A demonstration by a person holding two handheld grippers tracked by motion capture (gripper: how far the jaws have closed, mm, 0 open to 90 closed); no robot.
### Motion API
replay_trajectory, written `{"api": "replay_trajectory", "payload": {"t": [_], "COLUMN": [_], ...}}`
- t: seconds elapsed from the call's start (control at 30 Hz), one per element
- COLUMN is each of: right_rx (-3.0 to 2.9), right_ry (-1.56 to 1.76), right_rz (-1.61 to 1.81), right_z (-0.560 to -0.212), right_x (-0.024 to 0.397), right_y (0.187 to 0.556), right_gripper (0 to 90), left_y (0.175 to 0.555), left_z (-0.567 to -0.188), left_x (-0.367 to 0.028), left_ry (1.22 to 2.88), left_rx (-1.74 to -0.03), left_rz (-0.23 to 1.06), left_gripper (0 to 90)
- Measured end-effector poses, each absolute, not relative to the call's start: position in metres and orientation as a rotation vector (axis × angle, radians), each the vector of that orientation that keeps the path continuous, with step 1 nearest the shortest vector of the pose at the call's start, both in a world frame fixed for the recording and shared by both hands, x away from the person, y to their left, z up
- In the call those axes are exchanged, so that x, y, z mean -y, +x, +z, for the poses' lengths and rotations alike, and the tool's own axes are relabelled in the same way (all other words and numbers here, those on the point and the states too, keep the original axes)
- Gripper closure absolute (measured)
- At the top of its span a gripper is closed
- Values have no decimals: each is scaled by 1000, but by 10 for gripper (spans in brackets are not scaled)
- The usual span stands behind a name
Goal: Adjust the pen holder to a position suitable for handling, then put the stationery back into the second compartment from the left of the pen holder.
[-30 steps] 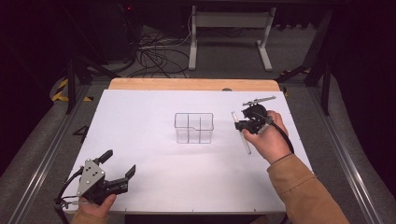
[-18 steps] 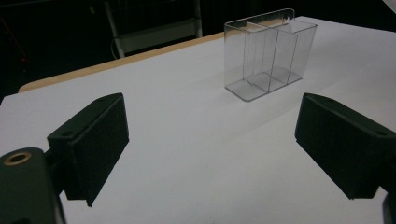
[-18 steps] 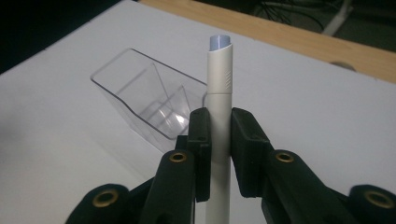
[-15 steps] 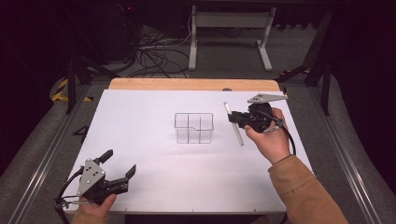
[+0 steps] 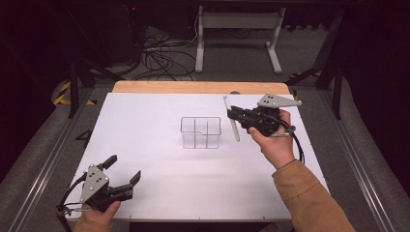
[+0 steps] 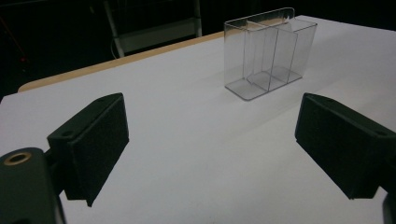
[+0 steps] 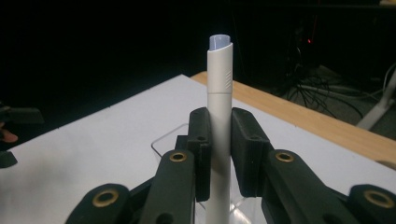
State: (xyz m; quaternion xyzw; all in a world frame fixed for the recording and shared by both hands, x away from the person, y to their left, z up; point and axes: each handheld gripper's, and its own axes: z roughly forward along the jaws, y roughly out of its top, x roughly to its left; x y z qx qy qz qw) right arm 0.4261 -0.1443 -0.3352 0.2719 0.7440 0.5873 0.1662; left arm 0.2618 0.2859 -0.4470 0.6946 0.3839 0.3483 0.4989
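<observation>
The right gripper (image 5: 234, 116) has its jaws clamped on a white pen (image 5: 231, 118), which it holds off the desk (image 5: 159, 116), just to the right of the clear divided organizer (image 5: 200, 132) standing near the middle of the white surface. In the right gripper view the pen (image 7: 219, 116) stands upright between the pads (its pale cap end on top), with the organizer (image 7: 170, 135) behind and below. The left gripper (image 5: 121, 175) rests at the near left corner, jaws wide apart and holding nothing, well apart from the organizer (image 6: 268, 51).

high: overhead, forward-down | gripper views: close, low | shared: clear box (image 5: 200, 132)
</observation>
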Motion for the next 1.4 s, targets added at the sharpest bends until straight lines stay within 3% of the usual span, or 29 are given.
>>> {"api": "replay_trajectory", "payload": {"t": [1.4], "right_rx": [-1877], "right_ry": [557], "right_rz": [1898], "right_z": [-347], "right_x": [108], "right_y": [444], "right_gripper": [793], "left_y": [261], "left_z": [-447], "left_x": [-286], "left_ry": [1682], "left_rx": [-929], "left_rz": [843], "left_gripper": [104]}}
